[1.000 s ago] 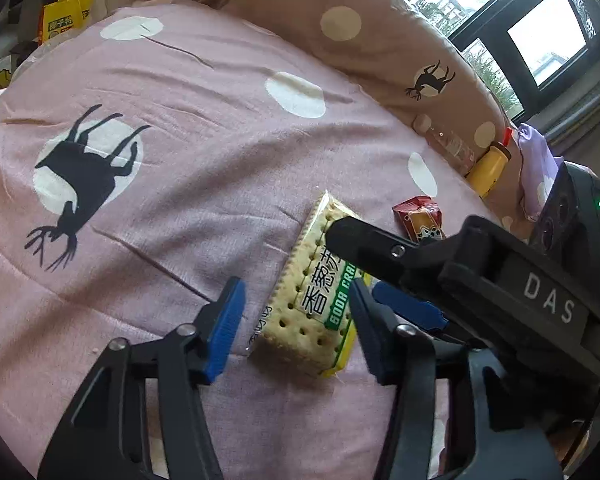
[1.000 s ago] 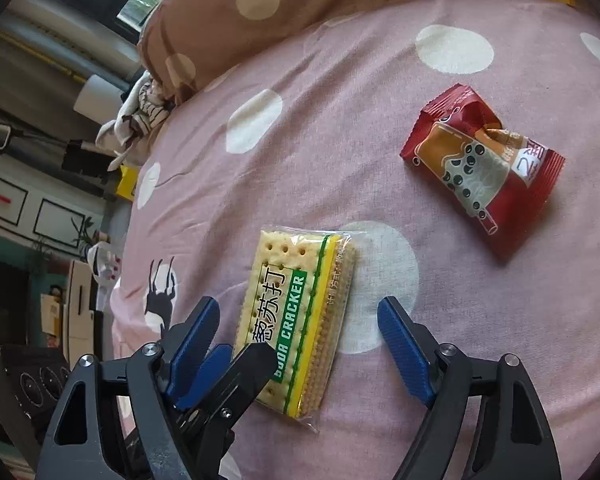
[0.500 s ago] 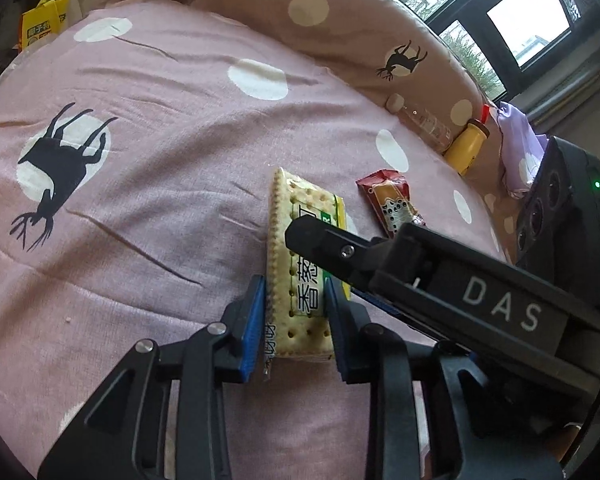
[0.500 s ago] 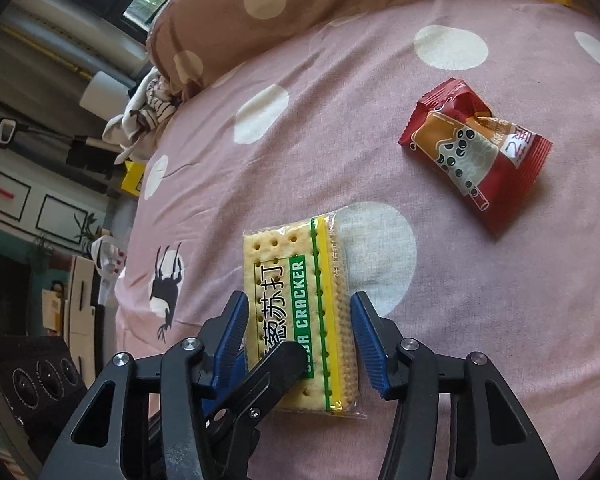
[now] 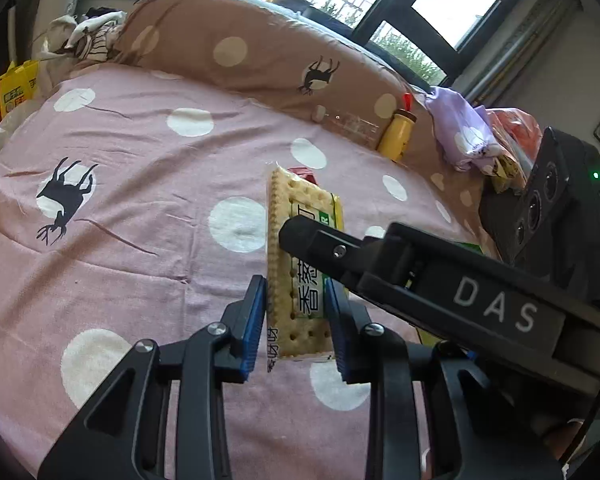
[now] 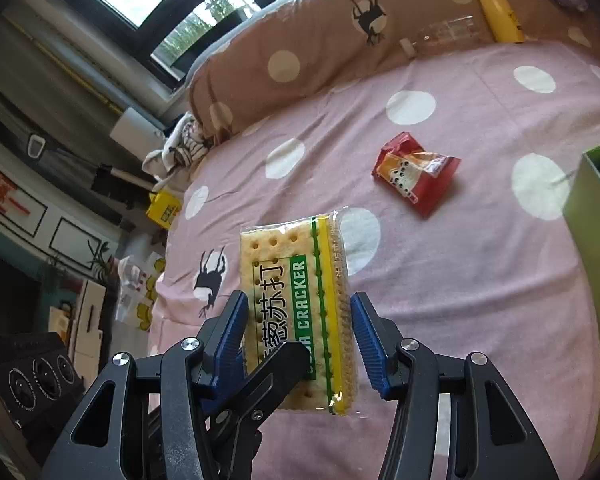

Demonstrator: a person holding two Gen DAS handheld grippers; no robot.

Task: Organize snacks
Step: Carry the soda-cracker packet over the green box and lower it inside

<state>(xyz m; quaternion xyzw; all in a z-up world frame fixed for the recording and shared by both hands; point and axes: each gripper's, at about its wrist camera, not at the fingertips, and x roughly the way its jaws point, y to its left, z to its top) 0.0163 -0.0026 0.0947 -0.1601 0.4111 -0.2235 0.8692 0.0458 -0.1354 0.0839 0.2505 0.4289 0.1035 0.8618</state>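
A clear pack of soda crackers (image 5: 288, 216) with a green and yellow label hangs above the pink spotted bedspread (image 5: 140, 184), held by both grippers. My left gripper (image 5: 296, 316) is shut on the pack's near end, its blue pads pressing both sides. My right gripper (image 6: 298, 332) is shut across the width of the same pack (image 6: 284, 264). Each view shows one black finger of the other gripper crossing the pack. A red snack packet (image 6: 416, 172) lies on the bed further away; in the left wrist view only its top (image 5: 304, 172) peeks out behind the crackers.
A green box (image 6: 584, 200) stands at the right edge of the bed. A yellow bottle (image 5: 396, 132) and a clear bottle (image 5: 348, 122) lie against the brown spotted pillow (image 5: 240, 52). Bundled cloth and bags (image 5: 472, 132) sit at the far right.
Both grippers have closed on the cracker pack, which lay flat on the bedspread, and have raised it off the bed. The red packet has not moved.
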